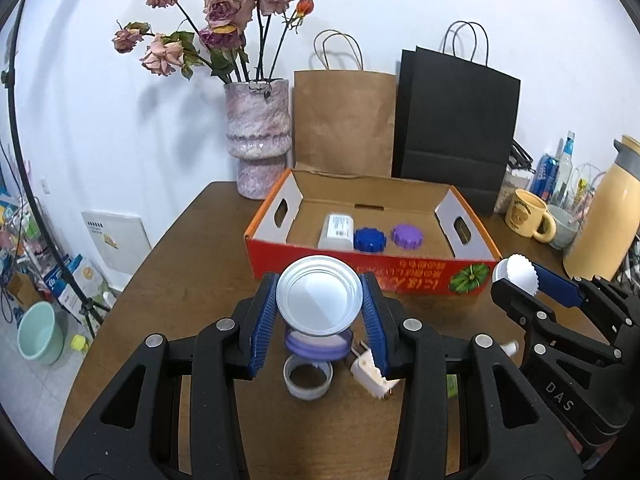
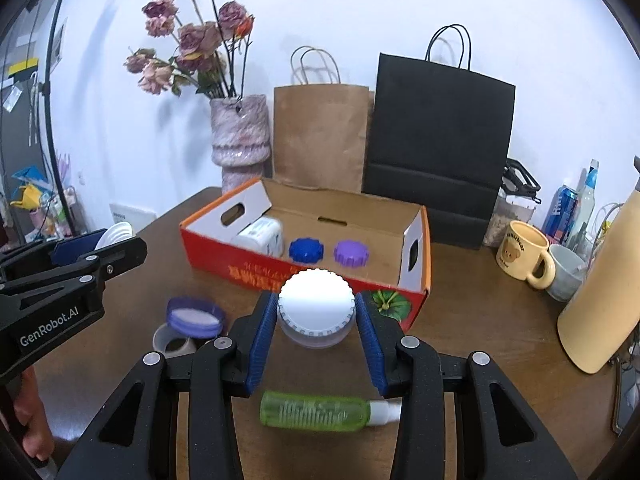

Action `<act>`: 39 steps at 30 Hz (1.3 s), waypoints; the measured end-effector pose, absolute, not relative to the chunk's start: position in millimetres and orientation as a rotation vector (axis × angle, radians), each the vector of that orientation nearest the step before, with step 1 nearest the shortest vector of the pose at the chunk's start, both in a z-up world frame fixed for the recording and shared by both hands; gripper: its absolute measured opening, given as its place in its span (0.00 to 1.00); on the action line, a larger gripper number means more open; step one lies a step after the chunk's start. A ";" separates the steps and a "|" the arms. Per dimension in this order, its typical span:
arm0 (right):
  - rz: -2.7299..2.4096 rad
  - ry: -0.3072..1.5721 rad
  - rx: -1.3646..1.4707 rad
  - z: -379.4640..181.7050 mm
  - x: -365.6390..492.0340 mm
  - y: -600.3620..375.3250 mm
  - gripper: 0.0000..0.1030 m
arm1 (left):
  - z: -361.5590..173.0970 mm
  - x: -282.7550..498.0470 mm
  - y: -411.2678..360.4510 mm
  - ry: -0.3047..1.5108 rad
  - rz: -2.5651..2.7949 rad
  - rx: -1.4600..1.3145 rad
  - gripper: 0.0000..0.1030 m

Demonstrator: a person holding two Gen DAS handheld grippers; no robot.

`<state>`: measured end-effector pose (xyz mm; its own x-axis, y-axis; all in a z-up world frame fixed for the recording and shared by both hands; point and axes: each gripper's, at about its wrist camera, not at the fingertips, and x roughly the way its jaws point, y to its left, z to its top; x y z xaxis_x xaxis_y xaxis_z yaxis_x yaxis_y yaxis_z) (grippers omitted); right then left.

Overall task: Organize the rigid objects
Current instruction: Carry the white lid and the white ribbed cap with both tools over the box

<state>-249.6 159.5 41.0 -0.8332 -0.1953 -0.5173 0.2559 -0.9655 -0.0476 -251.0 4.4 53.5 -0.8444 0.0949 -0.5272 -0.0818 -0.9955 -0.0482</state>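
My left gripper is shut on a clear jar with a silver lid, held above the brown table just before the orange cardboard box. Under it on the table stand a purple-lidded jar, a small grey cup and a white plug. My right gripper is shut on a jar with a white ribbed lid, also in the air near the box's front wall. Inside the box lie a white bottle, a blue cap and a purple cap.
A green spray bottle lies on the table under my right gripper. Behind the box stand a vase of dried roses, a brown paper bag and a black bag. A yellow mug and cream flask stand at right.
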 end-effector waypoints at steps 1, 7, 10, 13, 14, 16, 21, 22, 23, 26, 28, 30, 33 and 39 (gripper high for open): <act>-2.799 0.164 0.767 41.9 -252.7 159.3 0.44 | 53.8 -253.7 4.1 -0.047 2.932 -0.840 0.36; -2.808 0.152 0.748 45.0 -269.3 158.9 0.44 | 57.2 -274.0 4.8 -0.094 2.945 -0.837 0.36; -2.806 0.137 0.747 45.1 -279.1 159.7 0.44 | 58.2 -284.8 7.4 -0.105 2.944 -0.835 0.36; -2.802 0.128 0.756 43.6 -290.8 160.3 0.44 | 59.8 -293.4 9.3 -0.116 2.945 -0.828 0.36; -2.800 0.126 0.760 43.1 -294.9 160.5 0.44 | 60.4 -296.3 10.3 -0.115 2.948 -0.824 0.36; -2.799 0.127 0.766 42.2 -301.8 160.0 0.44 | 60.9 -302.4 11.5 -0.118 2.953 -0.819 0.36; -2.802 0.126 0.781 39.4 -317.8 160.6 0.44 | 59.1 -319.2 16.8 -0.115 2.953 -0.827 0.36; -2.803 0.126 0.783 39.1 -320.5 160.6 0.44 | 59.0 -322.2 17.7 -0.113 2.951 -0.828 0.36; -2.804 0.127 0.785 38.7 -323.9 160.6 0.44 | 59.0 -325.1 18.5 -0.112 2.951 -0.828 0.36; -2.805 0.124 0.788 38.6 -333.3 161.8 0.44 | 58.8 -335.0 21.5 -0.104 2.954 -0.824 0.36; -2.807 0.123 0.789 38.6 -340.1 162.3 0.44 | 58.3 -341.0 22.4 -0.096 2.960 -0.823 0.36; -2.808 0.122 0.791 38.3 -347.0 163.4 0.44 | 57.9 -348.0 23.4 -0.092 2.963 -0.824 0.36; -2.809 0.125 0.791 37.7 -355.5 163.2 0.44 | 57.2 -356.8 24.6 -0.085 2.969 -0.823 0.36; -2.808 0.151 0.797 35.7 -373.9 161.1 0.44 | 54.6 -375.6 23.7 -0.073 2.980 -0.832 0.36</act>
